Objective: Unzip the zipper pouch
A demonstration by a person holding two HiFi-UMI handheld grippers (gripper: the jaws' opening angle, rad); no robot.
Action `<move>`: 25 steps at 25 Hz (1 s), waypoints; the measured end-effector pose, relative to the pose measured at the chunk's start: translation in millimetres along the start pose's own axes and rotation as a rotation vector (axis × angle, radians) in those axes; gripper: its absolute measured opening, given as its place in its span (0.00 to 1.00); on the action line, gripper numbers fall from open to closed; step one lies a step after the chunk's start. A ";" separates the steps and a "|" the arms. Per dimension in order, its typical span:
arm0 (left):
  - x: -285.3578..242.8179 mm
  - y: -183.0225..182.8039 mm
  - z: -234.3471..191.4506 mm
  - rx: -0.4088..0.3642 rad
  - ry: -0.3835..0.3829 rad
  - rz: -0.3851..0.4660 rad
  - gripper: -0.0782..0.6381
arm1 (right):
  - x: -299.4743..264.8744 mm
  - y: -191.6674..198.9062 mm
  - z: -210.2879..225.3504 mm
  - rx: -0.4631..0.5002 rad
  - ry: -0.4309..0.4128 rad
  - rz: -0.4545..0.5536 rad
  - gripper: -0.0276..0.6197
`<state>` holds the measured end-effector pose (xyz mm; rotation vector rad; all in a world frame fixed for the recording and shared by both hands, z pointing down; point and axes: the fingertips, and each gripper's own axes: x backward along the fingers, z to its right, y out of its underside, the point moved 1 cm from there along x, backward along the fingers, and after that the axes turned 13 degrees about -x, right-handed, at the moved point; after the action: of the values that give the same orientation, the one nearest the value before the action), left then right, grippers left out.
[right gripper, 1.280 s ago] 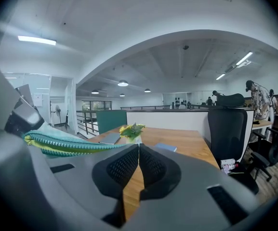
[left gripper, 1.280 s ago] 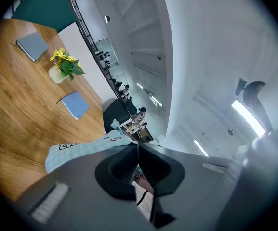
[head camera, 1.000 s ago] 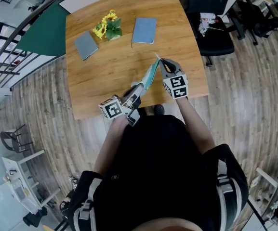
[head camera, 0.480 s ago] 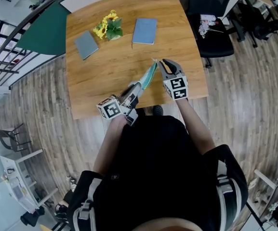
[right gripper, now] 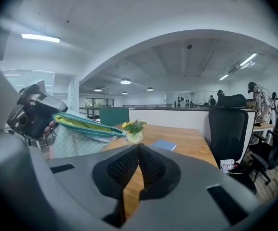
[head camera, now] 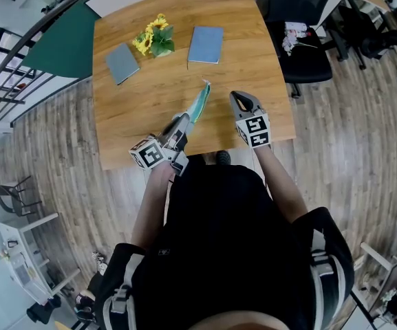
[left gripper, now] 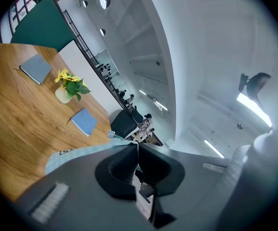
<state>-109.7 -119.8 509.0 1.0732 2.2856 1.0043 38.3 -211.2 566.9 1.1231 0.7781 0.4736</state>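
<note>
L gripper (head camera: 181, 122) (left gripper: 137, 146) has its jaws pressed together on one end of the zipper pouch (head camera: 198, 102) (left gripper: 76, 153), fabric pinched btwn the pads. Pouch is held off the table (head camera: 150, 95), over its near edge, slanting away from the L gripper toward the table's middle, free end up. It is pale teal w/ a small pattern. From the R gripper view, yellow shows btwn the teal zip edges along its top (right gripper: 83, 124), so the mouth looks at least partly open.

R gripper (head camera: 236, 96) (right gripper: 139, 146) hangs near the table's near right corner, beside the pouch but clear of it. Its jaws have just been closing and now meet, w/ nothing btwn them.

Toward the far edge lie a grey notebook (head camera: 121, 64) on the left and a blue notebook (head camera: 206, 44) nearer the middle, w/ a small pot of sunflowers (head camera: 153, 38) btwn them. All 3 are well apart from the pouch. Black office chair (head camera: 301, 47) stands just off the table's right edge.
</note>
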 end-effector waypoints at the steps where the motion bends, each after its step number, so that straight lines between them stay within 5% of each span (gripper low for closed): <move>1: 1.5 -1.1 -3.1 -0.002 -0.007 0.004 0.11 | 1.5 0.9 -0.1 0.001 -0.002 -0.001 0.05; 25: 25.0 -20.8 -34.2 -0.013 -0.091 0.058 0.11 | 17.1 27.3 3.9 -0.008 0.014 -0.053 0.05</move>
<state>-156.4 -124.0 513.8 1.1612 2.1841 0.9713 53.5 -191.5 587.7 1.0903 0.8159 0.4402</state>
